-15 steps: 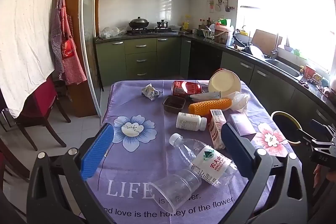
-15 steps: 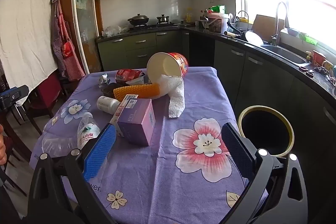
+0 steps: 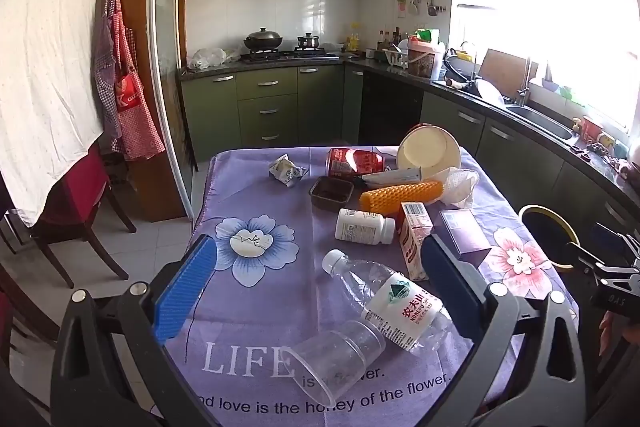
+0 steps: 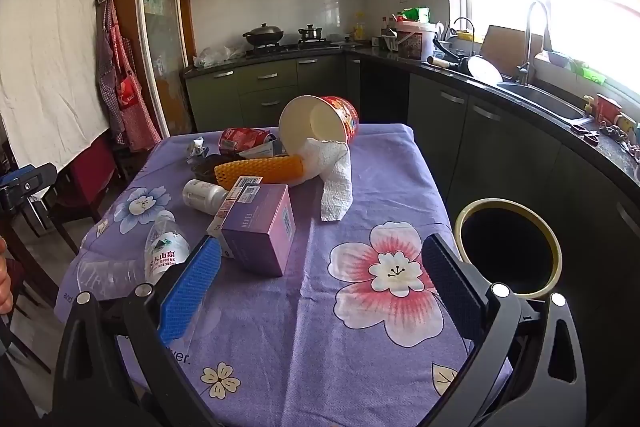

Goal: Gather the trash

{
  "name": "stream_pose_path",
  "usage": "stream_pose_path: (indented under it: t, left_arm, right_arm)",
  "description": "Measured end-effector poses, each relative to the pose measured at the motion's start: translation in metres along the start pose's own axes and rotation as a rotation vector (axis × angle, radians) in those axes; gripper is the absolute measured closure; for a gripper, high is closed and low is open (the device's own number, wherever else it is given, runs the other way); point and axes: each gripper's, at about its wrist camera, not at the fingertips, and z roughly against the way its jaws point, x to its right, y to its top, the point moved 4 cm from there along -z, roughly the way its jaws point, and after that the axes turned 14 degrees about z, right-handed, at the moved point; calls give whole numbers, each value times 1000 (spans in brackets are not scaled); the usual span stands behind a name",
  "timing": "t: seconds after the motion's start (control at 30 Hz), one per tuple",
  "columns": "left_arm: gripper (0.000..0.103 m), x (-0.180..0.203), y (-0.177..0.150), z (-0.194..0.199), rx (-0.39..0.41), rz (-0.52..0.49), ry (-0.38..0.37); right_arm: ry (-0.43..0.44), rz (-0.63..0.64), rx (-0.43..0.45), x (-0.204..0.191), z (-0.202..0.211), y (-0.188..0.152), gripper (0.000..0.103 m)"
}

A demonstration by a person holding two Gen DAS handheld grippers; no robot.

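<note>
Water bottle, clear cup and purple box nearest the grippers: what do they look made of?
Water bottle: thin clear plastic, glossy, tablecloth showing through, printed wrap label. Clear cup: likely thin transparent plastic, lying on its side. Purple box: looks like satin-finish printed cardboard, with sharp folded edges and a barcode.

I read strong daylight from the window (image 3: 560, 7) at upper right in both wrist views; it is blown out to white, with no detail behind the glass. Glare washes over the nearby counter (image 4: 520, 87). The tablecloth (image 4: 380, 187) is evenly lit, with soft shadows beside the objects. The left side is dimmer. Fisheye distortion bends the cabinets (image 3: 264, 99) and door frame, and the corners vignette to black. Focus is sharp mid-frame
</note>
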Motion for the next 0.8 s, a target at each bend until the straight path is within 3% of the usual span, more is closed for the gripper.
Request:
stream_pose_path:
  t: [0.8]
  left_arm:
    - [6,3,-2,2,-6,-12,-2]
  right_arm:
    - [6,2,-14,-2,-9,6,4]
